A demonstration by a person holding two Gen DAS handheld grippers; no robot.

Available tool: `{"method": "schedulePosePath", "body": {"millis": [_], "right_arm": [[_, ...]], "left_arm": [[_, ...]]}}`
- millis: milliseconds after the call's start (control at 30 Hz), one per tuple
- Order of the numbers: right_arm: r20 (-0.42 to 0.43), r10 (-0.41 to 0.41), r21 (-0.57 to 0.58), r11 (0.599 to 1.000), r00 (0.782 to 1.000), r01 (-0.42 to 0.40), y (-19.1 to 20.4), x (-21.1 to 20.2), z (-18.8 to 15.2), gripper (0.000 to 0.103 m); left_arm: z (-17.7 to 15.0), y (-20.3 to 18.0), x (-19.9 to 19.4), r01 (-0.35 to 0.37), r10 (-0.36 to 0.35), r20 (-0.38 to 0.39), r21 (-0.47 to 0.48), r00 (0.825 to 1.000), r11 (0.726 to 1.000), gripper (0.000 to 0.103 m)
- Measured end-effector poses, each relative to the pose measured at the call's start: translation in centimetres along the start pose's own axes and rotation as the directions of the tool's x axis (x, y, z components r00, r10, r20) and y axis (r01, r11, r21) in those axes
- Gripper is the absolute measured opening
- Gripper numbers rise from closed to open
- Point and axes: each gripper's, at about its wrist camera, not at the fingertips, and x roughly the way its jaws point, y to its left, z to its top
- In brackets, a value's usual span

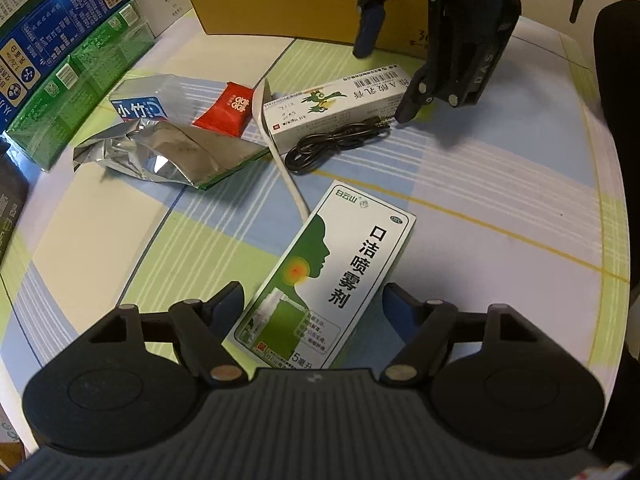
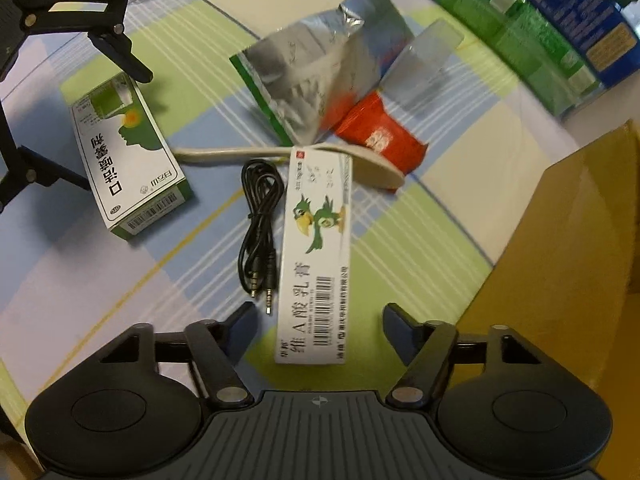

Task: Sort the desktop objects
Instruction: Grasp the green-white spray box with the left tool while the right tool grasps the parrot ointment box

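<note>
Spray box (image 1: 332, 276) lies between the spread left gripper (image 1: 312, 304); ointment box (image 2: 316, 248) between the spread right gripper (image 2: 318, 320), each apparently aligned for pickup.

Right claw (image 2: 319, 316) open, fingers astride the near end of the bird-printed ointment box (image 2: 316, 252). Black audio cable (image 2: 258, 216) lies just left of that box; red packet (image 2: 380, 138) beyond it; green-and-white spray box (image 2: 128, 160) farther left.
</note>
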Motion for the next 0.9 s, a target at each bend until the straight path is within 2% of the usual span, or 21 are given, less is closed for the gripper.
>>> {"method": "schedulePosePath", "body": {"millis": [67,233,333,467,600,700,800,900], "right_arm": [[-0.005,0.016,0.025,1.000,1.000,-0.015,-0.2,0.2,-0.1,0.040],[-0.006,0.035,0.108,0.994,0.999,-0.035,-0.3,-0.7,-0.7,0.038],[-0.016,0.033,0.170,0.985,0.999,-0.029,0.2,-1.5,-1.8,0.037],[-0.023,0.030,0.270,0.963,0.999,-0.022,1.4,-2.6,-3.9,0.037],[0.027,0.087,0.420,0.903,0.996,-0.090,2.0,-3.4,-6.6,0.037],[0.069,0.142,0.464,0.872,0.987,-0.158,2.8,-3.8,-8.2,0.038],[0.109,0.113,0.464,0.873,0.988,-0.151,3.3,-4.8,-9.3,0.044],[0.166,0.079,0.495,0.855,0.983,-0.152,2.8,-5.9,-9.8,0.049]], "left_arm": [[0.0,0.0,0.0,0.001,-0.001,0.004,-0.005,1.000,1.000,0.071],[-0.1,-0.5,-0.3,-0.025,0.025,-0.007,-0.037,1.000,0.999,0.061],[-0.1,-1.4,-0.8,-0.051,0.049,-0.027,-0.062,0.998,0.997,0.055],[0.0,-2.2,-1.3,-0.068,0.057,-0.066,-0.182,0.996,0.981,0.052],[0.2,-3.7,-1.7,-0.091,0.071,-0.086,-0.256,0.994,0.962,0.052],[0.2,-5.2,-2.0,-0.092,0.070,-0.085,-0.287,0.994,0.954,0.052],[0.0,-6.3,-2.3,-0.080,0.061,-0.070,-0.326,0.996,0.942,0.052],[-0.2,-6.9,-2.5,-0.087,0.073,-0.051,-0.382,0.996,0.920,0.052]]}}
